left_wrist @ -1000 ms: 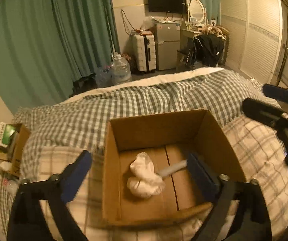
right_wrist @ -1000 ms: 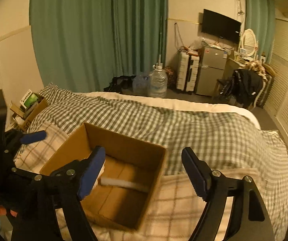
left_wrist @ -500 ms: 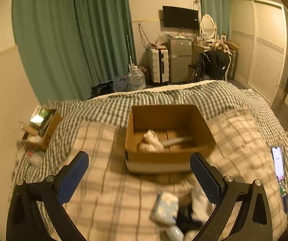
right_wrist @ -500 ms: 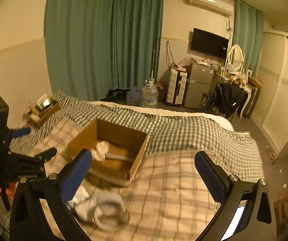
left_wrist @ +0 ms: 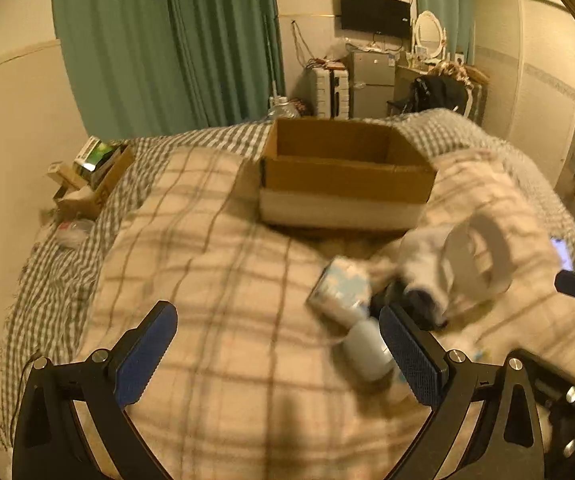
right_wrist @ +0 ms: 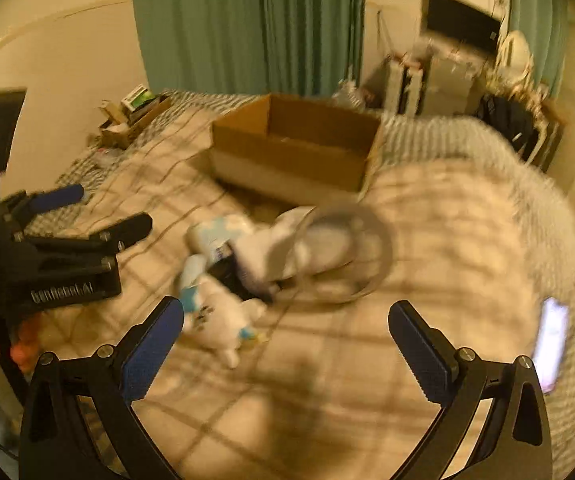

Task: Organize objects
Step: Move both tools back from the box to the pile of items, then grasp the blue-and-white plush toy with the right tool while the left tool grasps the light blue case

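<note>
Both grippers hang above the plaid blanket (left_wrist: 215, 280) with nothing between their fingers. The left gripper (left_wrist: 277, 354) has its blue pads spread wide, and the right gripper (right_wrist: 287, 344) is just as wide apart, which suits a reach for the next item rather than a carry.

The cardboard box (left_wrist: 343, 176) sits toward the far edge of the blanket, open side up, placed as the collecting bin; its inside is hidden from this low angle. Between it and the grippers lies a loose heap. It includes a blue-and-white tissue pack (left_wrist: 341, 290), a small white bottle (left_wrist: 367, 350) just beside the left gripper's right pad, a white cloth (right_wrist: 271, 252) and a pale ring (right_wrist: 347, 254) lying over dark items too blurred to name. A lit phone (right_wrist: 551, 340) rests near the blanket's right edge, apart from the heap.
</note>
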Tool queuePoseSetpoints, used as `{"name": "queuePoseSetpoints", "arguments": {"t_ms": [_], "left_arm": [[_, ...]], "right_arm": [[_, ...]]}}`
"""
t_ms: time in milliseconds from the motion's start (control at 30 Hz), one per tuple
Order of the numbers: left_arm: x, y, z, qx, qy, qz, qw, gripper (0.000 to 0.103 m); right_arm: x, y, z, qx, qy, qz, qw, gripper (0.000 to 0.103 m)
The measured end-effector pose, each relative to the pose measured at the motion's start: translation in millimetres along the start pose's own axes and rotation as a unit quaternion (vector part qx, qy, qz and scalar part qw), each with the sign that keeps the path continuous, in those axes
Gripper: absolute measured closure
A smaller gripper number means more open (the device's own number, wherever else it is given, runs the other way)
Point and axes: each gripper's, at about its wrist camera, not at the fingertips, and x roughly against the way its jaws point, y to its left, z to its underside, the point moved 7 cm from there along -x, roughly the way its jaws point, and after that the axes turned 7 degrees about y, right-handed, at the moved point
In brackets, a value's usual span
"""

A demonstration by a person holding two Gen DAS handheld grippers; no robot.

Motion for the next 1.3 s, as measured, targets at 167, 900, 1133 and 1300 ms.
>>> {"name": "queuePoseSetpoints", "arguments": {"t_ms": [167, 900, 1133, 1300], "left_arm": [[-6, 14, 24, 0.0, 0.004, 0.002, 1.0, 0.0], [-24, -31, 27, -0.047, 0.04, 0.063, 0.9961, 0.0], [-53, -61, 27, -0.079, 0.083, 0.087, 0.9896, 0.004], [-63, -64, 27, -0.077, 0.101, 0.093, 0.9875, 0.018]], "right_arm": [[-34, 23, 12, 0.03, 0.04, -0.01, 0.999, 0.001], [-7, 10, 9, 0.031, 0.019, 0.044, 0.998, 0.051], [0, -9, 10, 0.008, 0.015, 0.049, 0.999, 0.051], [-10, -10, 17, 0.001, 0.027, 0.038, 0.999, 0.051]]}}
